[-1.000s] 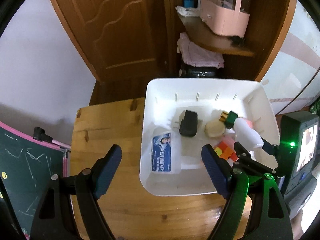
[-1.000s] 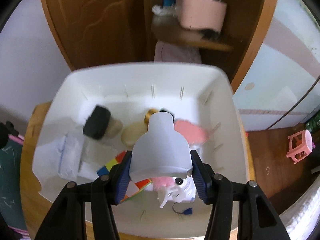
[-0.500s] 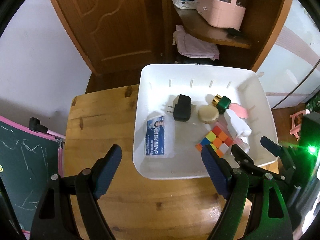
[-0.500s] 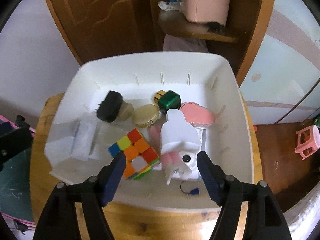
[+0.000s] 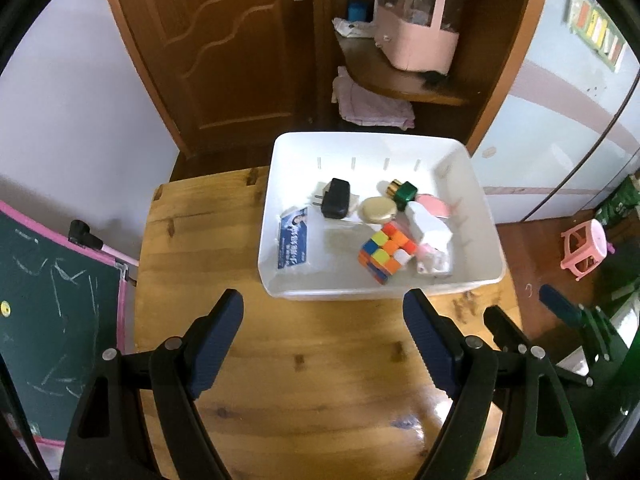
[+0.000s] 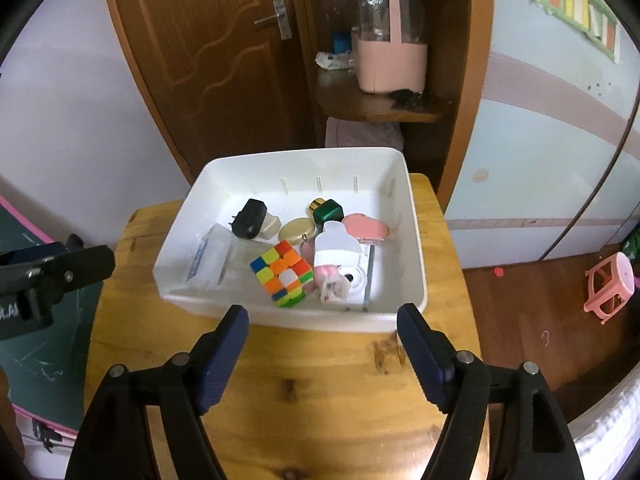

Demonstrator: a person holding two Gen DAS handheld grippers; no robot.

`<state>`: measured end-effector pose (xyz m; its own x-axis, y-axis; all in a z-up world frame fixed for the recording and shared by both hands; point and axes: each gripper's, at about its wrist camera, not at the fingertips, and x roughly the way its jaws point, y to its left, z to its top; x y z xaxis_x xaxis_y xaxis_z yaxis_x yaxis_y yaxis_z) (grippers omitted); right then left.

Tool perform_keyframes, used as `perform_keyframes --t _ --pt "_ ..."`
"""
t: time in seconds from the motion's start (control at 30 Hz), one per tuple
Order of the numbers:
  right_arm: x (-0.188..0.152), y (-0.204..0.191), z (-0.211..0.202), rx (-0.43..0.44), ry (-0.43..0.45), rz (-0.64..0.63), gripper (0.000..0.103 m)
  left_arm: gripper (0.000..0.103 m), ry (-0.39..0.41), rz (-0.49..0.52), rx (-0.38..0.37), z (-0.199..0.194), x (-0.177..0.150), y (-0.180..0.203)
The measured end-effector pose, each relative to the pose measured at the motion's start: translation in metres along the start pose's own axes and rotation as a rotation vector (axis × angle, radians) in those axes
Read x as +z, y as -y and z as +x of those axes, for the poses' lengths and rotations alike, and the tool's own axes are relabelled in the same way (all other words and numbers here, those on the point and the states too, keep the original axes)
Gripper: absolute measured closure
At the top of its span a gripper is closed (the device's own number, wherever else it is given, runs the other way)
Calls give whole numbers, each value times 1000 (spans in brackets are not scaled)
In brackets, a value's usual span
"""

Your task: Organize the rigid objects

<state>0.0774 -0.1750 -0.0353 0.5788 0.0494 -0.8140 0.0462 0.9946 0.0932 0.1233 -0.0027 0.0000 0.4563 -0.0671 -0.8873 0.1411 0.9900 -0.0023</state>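
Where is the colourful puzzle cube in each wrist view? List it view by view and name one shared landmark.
Left wrist: puzzle cube sits right of centre, in the white bin's near-right part.
Right wrist: puzzle cube sits centre, near the bin's front wall.
Shared landmark: black charger.

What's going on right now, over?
Left gripper empty, open. Right gripper jaws opening, nothing between them. White bottle lies in bin. Nothing in the way.

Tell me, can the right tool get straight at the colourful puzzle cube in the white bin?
Probably yes. The right tool is empty, its jaws opening, and the puzzle cube lies uncovered near the white bin's front wall.
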Motion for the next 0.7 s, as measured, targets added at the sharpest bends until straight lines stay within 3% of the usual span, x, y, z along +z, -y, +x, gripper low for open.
perform_keyframes --t 0.47,0.7 --pt "-51 13 -101 6 24 -4 26 19 99 24 -61 -90 -57 34" --pt "-67 17 -135 3 49 37 21 19 125 12 -75 -116 -86 40"
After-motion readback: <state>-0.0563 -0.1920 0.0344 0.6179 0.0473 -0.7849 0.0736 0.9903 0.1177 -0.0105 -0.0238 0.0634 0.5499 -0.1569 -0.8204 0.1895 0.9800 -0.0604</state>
